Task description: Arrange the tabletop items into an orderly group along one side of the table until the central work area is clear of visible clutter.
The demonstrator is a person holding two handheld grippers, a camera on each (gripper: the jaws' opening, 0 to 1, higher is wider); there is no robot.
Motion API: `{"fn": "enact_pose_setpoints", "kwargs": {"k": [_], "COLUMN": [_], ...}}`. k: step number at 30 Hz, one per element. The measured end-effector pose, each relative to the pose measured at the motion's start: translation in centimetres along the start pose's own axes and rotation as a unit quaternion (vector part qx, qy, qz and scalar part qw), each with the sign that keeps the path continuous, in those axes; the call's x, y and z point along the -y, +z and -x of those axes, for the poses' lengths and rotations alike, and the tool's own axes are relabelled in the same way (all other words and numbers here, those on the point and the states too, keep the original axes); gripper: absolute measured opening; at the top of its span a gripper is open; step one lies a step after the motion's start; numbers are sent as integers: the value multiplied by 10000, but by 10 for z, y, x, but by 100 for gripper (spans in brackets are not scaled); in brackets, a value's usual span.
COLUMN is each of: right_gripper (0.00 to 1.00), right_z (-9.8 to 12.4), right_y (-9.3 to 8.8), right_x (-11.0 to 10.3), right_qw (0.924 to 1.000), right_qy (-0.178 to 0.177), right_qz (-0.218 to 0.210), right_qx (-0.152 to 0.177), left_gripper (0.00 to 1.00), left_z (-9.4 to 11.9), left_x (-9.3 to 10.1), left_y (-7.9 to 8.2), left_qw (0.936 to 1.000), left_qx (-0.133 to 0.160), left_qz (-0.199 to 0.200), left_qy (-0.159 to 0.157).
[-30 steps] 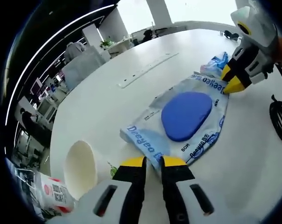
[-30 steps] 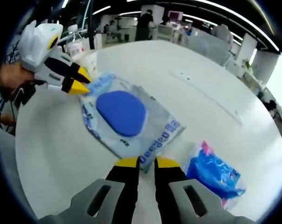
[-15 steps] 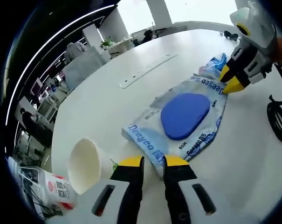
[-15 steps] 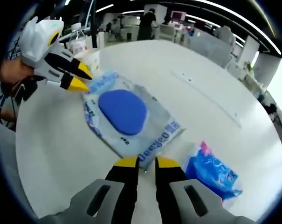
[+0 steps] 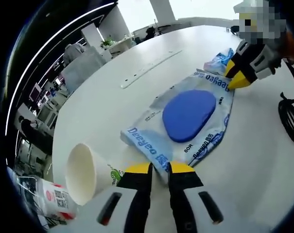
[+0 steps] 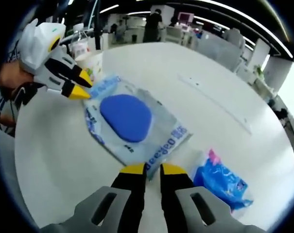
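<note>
A clear plastic packet with a blue oval pad (image 5: 188, 114) lies flat on the white table (image 5: 112, 111). My left gripper (image 5: 158, 170) is shut on its near printed corner. My right gripper (image 5: 236, 77) enters from the upper right and pinches the far corner. In the right gripper view the same packet (image 6: 129, 119) stretches between my right gripper (image 6: 151, 169), shut on its near edge, and my left gripper (image 6: 76, 85) at the upper left, held by a person's hand.
A white paper cup (image 5: 83, 172) lies on its side left of my left gripper, with a red-labelled bottle (image 5: 57, 204) beyond it. A small blue packet (image 6: 222, 182) lies near my right gripper. A coiled black cable (image 5: 288, 116) is at the right. A long socket strip (image 5: 149, 70) runs across the table.
Both grippers keep their hold on the packet. It has shifted slightly with them across the table, and both views wobble a little.
</note>
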State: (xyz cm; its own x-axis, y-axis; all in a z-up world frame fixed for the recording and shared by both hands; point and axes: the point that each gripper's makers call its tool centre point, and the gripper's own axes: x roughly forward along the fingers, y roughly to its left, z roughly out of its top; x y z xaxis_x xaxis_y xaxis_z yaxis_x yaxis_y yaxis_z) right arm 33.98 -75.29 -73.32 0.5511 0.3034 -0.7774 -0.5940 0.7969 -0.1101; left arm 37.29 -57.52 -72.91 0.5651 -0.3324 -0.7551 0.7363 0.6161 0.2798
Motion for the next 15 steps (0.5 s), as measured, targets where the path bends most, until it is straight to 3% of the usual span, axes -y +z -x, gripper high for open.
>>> {"fn": "enact_pose_setpoints", "kwargs": {"k": [15], "right_gripper": [7], "right_z": [-2], "right_y": [-1], "right_x": [-3], "right_qw": [9999], "right_qy": [8], "right_qz": [-172], "right_qx": [-17], "left_gripper": [12], "left_z": [-7], "left_x": [-4], "left_y": [4], "left_qw": [9995], "left_qx": [-21], "left_qz": [-309], "left_qy": [22]}}
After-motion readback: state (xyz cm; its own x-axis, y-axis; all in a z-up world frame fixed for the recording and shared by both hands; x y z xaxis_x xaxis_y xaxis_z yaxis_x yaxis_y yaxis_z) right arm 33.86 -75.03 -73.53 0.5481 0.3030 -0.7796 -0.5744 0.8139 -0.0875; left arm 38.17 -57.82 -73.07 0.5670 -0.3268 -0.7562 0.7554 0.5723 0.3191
